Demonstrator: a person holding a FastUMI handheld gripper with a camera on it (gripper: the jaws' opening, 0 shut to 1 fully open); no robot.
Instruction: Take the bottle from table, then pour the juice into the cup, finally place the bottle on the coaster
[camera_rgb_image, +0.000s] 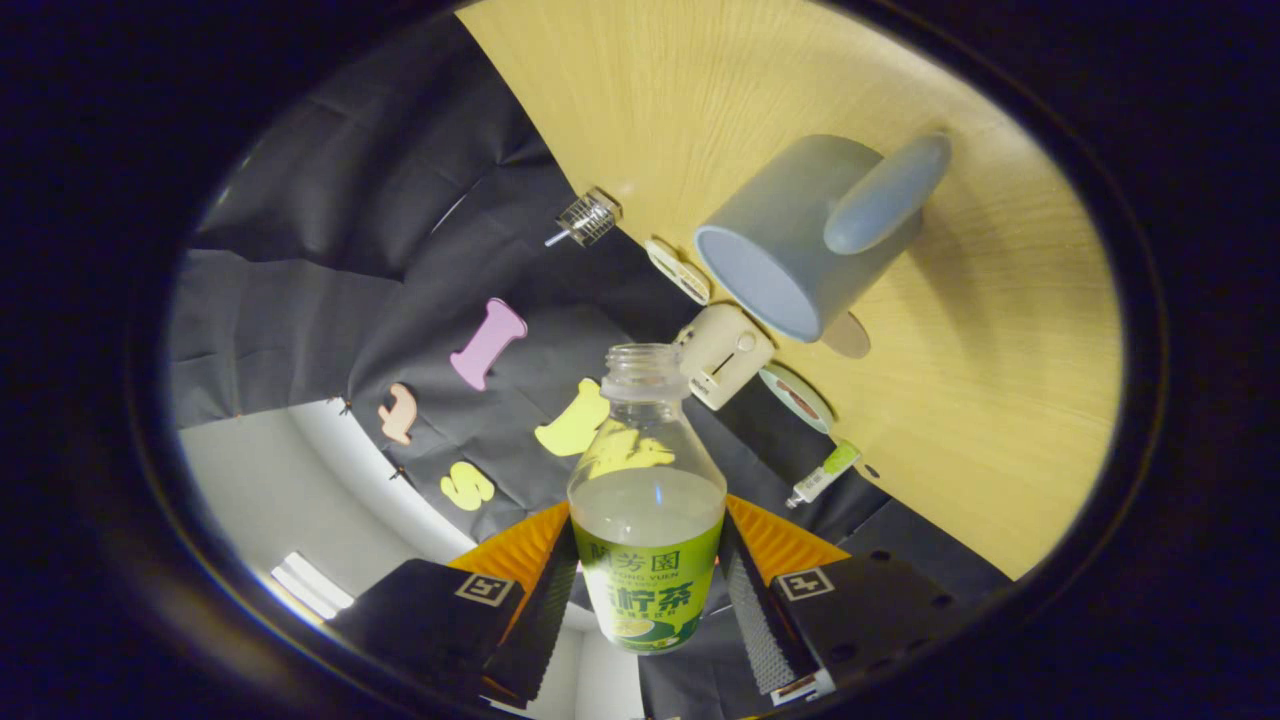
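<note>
The tool (648, 585) is clamping the uncapped bottle (647, 520) between both fingers, tilting it toward the cup (800, 235) on the surface (1000, 400). Judged: pick complete; pouring is starting; coaster placement is remaining.

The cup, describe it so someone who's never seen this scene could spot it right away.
Start at the light wooden table, which appears tilted in the gripper view. The cup stands on it beyond the open bottle clamped between the gripper fingers. It is the largest item there, a plain grey-blue mug with a thick handle, far bigger than the small cream objects beside it.
</note>
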